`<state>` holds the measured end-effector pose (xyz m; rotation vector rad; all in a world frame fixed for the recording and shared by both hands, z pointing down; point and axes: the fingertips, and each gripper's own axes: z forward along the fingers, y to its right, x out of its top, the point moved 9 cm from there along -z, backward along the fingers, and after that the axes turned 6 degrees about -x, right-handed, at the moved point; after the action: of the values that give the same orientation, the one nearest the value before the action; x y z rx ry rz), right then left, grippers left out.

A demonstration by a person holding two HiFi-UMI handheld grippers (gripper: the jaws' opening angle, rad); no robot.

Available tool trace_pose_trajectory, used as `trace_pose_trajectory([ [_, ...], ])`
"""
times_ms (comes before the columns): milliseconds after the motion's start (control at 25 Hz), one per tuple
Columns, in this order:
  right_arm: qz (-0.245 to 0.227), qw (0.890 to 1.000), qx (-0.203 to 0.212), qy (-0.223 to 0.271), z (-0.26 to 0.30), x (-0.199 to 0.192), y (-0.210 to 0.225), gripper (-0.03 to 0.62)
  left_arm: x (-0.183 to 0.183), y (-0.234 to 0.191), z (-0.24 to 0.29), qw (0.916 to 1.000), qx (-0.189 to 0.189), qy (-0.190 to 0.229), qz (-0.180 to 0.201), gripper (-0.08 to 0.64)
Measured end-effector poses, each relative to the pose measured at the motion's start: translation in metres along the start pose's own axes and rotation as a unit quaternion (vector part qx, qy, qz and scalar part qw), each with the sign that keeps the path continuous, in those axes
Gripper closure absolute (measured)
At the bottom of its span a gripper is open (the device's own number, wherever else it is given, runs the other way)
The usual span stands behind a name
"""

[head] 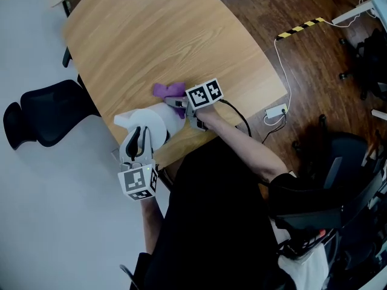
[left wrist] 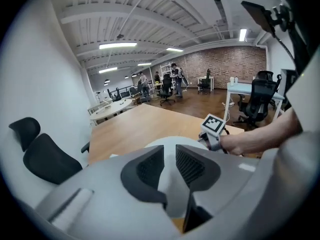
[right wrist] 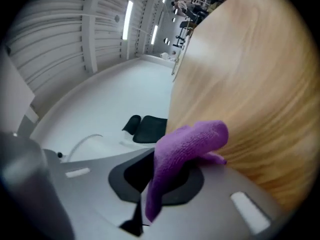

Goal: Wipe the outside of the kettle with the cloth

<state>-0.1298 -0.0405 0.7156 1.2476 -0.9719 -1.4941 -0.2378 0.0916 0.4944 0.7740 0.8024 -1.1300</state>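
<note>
Left gripper [left wrist: 170, 167]: jaws narrow, clamped on a white part of the kettle [head: 155, 123].
Kettle: white, at the near edge of the table [head: 175, 35].
Right gripper [head: 181, 106]: jaws pinch the purple cloth [right wrist: 186, 146], just beside the kettle.

In the left gripper view the left gripper's [left wrist: 170, 158] jaws hide most of the kettle [left wrist: 170, 140]; only a white strip and a rounded top show. The cloth [right wrist: 187, 144] covers the gap between the jaws of the right gripper [right wrist: 159, 178]. The head view's top edge cuts off the table's [head: 181, 35] far edge.
</note>
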Motion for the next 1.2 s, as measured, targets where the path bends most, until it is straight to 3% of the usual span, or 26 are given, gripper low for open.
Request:
trace_pose_trajectory([
  [80, -0.004, 0.996, 0.084, -0.012, -0.016, 0.019, -0.045, 0.571, 0.005, -0.006, -0.002, 0.9998, -0.012, 0.007, 0.015, 0.38],
  [160, -0.012, 0.984, 0.175, -0.035, -0.03, 0.036, -0.095, 0.571, 0.007, -0.013, 0.003, 0.9985, -0.047, 0.009, 0.025, 0.38],
  [200, -0.018, 0.978, 0.202, -0.053, -0.033, 0.042, -0.113, 0.571, 0.007, -0.015, 0.006, 0.9975, -0.064, 0.007, 0.03, 0.38],
  [280, -0.027, 0.973, 0.211, -0.087, -0.034, 0.044, -0.124, 0.571, 0.004, -0.017, 0.013, 0.9962, -0.08, 0.002, 0.036, 0.377],
  [480, -0.017, 0.983, 0.162, -0.08, -0.028, 0.029, -0.076, 0.571, 0.003, -0.015, 0.013, 0.997, -0.068, 0.003, 0.037, 0.37],
  [560, 0.04, 0.986, 0.142, -0.081, -0.02, 0.012, -0.047, 0.571, 0.004, -0.015, 0.013, 0.9972, -0.065, 0.004, 0.038, 0.37],
  [640, 0.081, 0.989, 0.083, -0.088, -0.012, -0.006, -0.006, 0.571, 0.004, -0.013, 0.014, 0.9974, -0.06, 0.005, 0.039, 0.371],
  [720, 0.09, 0.992, 0.009, -0.091, -0.007, -0.019, 0.035, 0.571, 0.004, -0.011, 0.015, 0.9976, -0.056, 0.007, 0.04, 0.374],
  [800, 0.079, 0.991, -0.05, -0.096, -0.004, -0.028, 0.058, 0.571, 0.005, -0.008, 0.014, 0.9977, -0.052, 0.009, 0.042, 0.374],
  [880, 0.046, 0.992, -0.065, -0.098, -0.009, -0.025, 0.048, 0.571, 0.005, -0.006, 0.013, 0.9978, -0.048, 0.01, 0.043, 0.376],
  [920, 0.03, 0.995, -0.046, -0.089, -0.015, -0.019, 0.03, 0.571, 0.005, -0.005, 0.013, 0.9978, -0.047, 0.011, 0.044, 0.376],
  [1000, 0.025, 0.997, 0.052, -0.052, -0.034, 0.0, -0.023, 0.571, 0.005, -0.005, 0.013, 0.9978, -0.046, 0.012, 0.047, 0.38],
  [1080, 0.032, 0.986, 0.161, -0.022, -0.052, 0.017, -0.079, 0.571, 0.005, -0.007, 0.014, 0.9977, -0.045, 0.013, 0.048, 0.383],
  [1120, 0.026, 0.981, 0.19, -0.02, -0.058, 0.02, -0.102, 0.571, 0.004, -0.008, 0.014, 0.9977, -0.045, 0.014, 0.048, 0.383],
  [1200, 0.003, 0.978, 0.205, -0.035, -0.059, 0.016, -0.125, 0.571, 0.002, -0.009, 0.013, 0.9978, -0.043, 0.015, 0.049, 0.385],
])
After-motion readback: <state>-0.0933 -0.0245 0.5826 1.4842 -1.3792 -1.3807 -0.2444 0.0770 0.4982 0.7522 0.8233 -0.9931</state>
